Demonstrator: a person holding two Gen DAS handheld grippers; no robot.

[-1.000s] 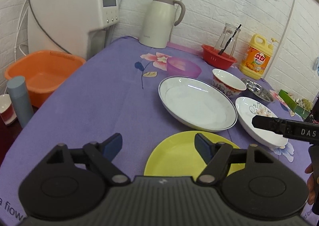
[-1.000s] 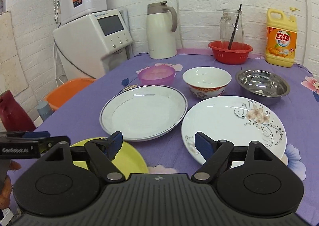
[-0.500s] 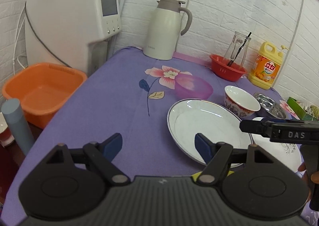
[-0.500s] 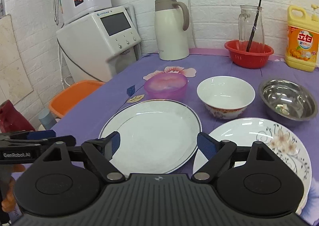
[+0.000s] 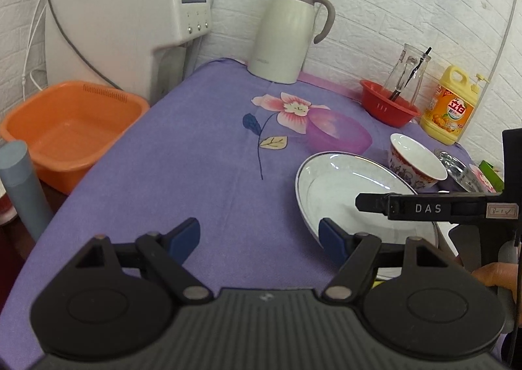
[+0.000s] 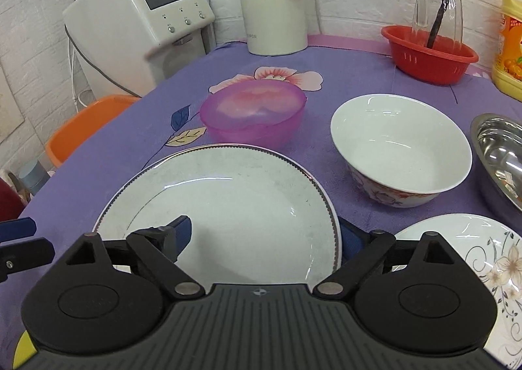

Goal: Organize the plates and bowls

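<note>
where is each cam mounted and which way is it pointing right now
Left wrist: sits on the left tool, facing along the purple tablecloth toward the thermos; its own open fingers show, plus the right tool and part of a hand at right.
Right wrist: sits on the right tool, low over the white rimmed plate, facing the back wall; its open fingers straddle the plate's right rim, and a left tool finger shows at the left edge.
Shared: the white rimmed plate, purple bowl, patterned bowl.
</note>
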